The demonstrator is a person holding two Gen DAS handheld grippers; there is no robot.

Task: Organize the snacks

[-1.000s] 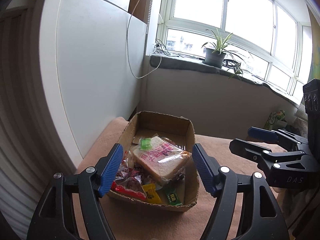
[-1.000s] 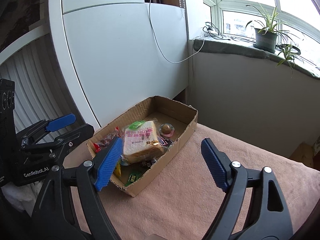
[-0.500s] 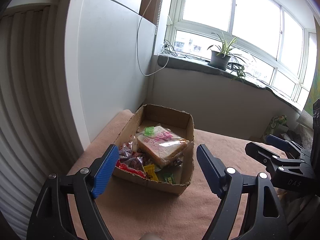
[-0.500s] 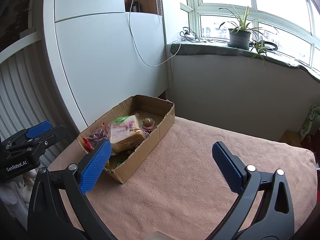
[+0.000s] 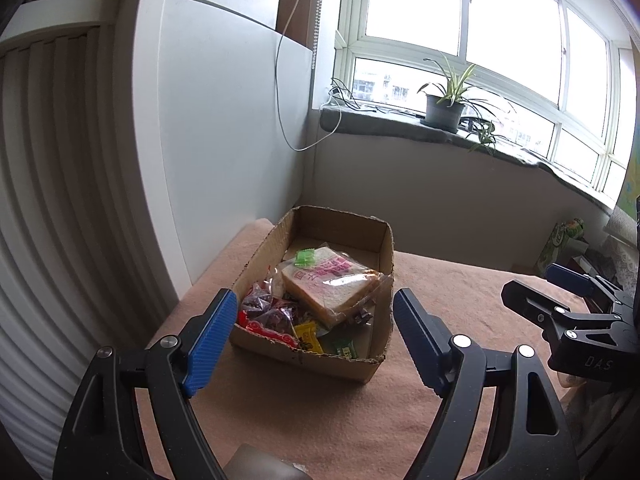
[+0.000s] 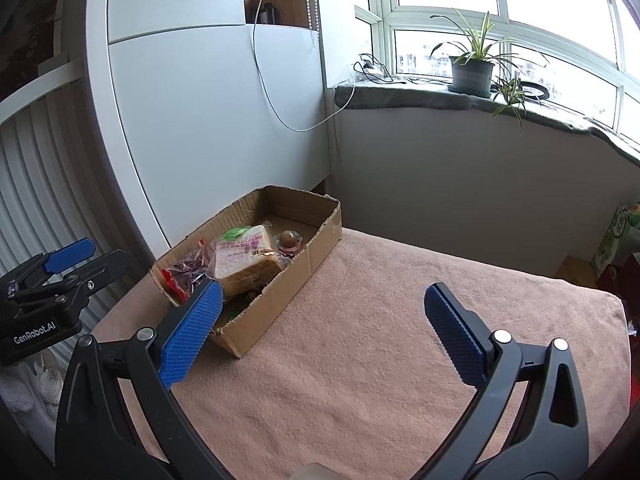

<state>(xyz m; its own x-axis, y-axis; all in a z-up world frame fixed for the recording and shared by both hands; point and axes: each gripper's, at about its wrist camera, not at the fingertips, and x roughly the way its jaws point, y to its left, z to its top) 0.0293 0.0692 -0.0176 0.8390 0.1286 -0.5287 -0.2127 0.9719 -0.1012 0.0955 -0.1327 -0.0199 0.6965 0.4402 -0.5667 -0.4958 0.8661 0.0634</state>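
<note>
Where the pink blanket (image 6: 360,360) covers the table, a cardboard box (image 5: 320,360) sits near the white wall. The box is the place to look from. Inside it, a bag of sliced bread (image 5: 332,284) lies on top of the other snacks, tilted up a little. A green clip (image 5: 306,257) is at the far end of the bread bag. On the near left side of the box are crinkly purple candy wrappers (image 5: 266,308) and a red packet (image 5: 266,330). A yellow packet (image 5: 308,336) and a green packet (image 5: 346,346) lie by the near wall of the box. In the right wrist view, a small round brown sweet on a pink wrapper (image 6: 289,240) sits past the bread, toward the far end of the box.

The left gripper (image 5: 312,336) is in front of the box, on its near side. Its blue pads stand wide apart, about as wide as the box looks from there, and they hold nothing. The pads do not touch the box.

The right gripper (image 6: 320,328) is to the right of the box, over the bare blanket. Its jaws are spread very wide and nothing is between them.

Far behind the box, a potted plant (image 5: 444,108) stands on the window ledge (image 5: 400,128). A white cord (image 5: 288,120) hangs down the wall beside the window.
</note>
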